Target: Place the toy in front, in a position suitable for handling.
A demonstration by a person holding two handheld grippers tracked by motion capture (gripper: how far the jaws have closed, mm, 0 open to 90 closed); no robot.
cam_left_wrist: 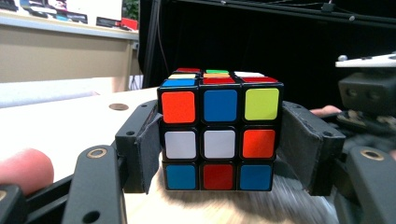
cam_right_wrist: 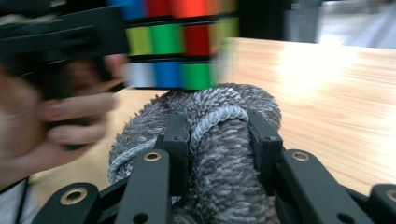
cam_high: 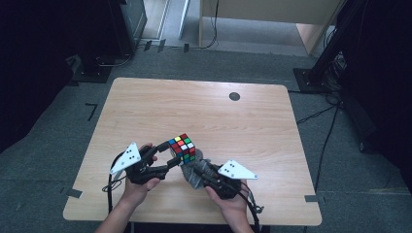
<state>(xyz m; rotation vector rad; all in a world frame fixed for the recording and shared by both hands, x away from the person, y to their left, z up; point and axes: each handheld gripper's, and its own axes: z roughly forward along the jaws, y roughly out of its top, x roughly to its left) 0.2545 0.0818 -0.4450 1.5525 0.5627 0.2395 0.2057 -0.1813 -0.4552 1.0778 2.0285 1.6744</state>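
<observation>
The multicoloured plastic puzzle cube (cam_left_wrist: 218, 133) was near the front middle of the light wooden table (cam_high: 204, 104), lifted a little above its surface as far as the high view showed. The left gripper (cam_left_wrist: 219, 149) grasped it, one black jaw pressed against each side of the cube. Just beside it, the right gripper (cam_right_wrist: 218, 140) was clenched on a grey fluffy cloth (cam_right_wrist: 219, 186), which bulged out between its jaws and was touching the cube's lower edge.
</observation>
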